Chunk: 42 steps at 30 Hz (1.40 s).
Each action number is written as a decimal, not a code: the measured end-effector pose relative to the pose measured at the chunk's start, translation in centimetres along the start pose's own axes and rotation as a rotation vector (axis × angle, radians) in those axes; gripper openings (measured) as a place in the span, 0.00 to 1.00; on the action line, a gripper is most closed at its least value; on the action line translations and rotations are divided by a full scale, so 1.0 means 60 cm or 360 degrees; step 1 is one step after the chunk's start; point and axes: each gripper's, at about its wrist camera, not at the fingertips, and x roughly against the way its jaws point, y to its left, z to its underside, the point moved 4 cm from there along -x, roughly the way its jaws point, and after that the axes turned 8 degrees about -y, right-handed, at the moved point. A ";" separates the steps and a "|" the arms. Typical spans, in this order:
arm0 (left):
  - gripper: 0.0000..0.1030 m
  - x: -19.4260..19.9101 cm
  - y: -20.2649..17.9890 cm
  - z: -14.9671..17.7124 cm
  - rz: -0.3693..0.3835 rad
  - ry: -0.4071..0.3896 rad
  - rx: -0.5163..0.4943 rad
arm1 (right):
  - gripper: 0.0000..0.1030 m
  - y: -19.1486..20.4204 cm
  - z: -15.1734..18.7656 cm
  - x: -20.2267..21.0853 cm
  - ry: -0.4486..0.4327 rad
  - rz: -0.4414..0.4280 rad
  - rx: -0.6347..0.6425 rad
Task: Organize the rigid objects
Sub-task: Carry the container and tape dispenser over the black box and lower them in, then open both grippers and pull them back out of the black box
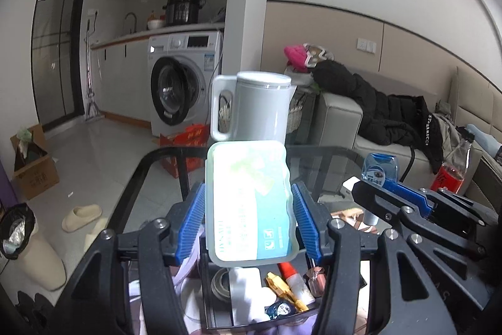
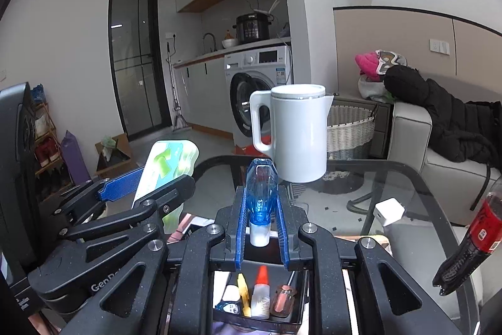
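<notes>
My left gripper is shut on a flat pale-green plastic case with a blue-green label, held upright above a black tray. The tray holds several small items: a red-capped glue bottle, a gold clip, a pink lipstick. My right gripper is shut on a small blue transparent bottle with a white neck, held over the same tray. In the right wrist view the left gripper and the case show at left. In the left wrist view the right gripper and blue bottle show at right.
A white kettle stands on the glass table just ahead. A white charger cube and a red-labelled dark drink bottle are at right. A sofa with a black coat lies beyond the table.
</notes>
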 end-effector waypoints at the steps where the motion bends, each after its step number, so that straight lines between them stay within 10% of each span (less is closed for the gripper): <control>1: 0.53 -0.006 0.002 0.005 0.0002 0.0032 0.0009 | 0.16 -0.001 0.005 -0.005 0.0028 0.0005 0.0006; 18: 0.53 -0.093 0.006 0.105 -0.0045 0.0705 0.0010 | 0.16 -0.015 0.110 -0.093 0.0621 -0.0019 0.0012; 42: 0.54 -0.101 -0.001 0.121 -0.0050 0.0823 -0.0106 | 0.17 -0.027 0.168 -0.119 0.0950 -0.0020 -0.0055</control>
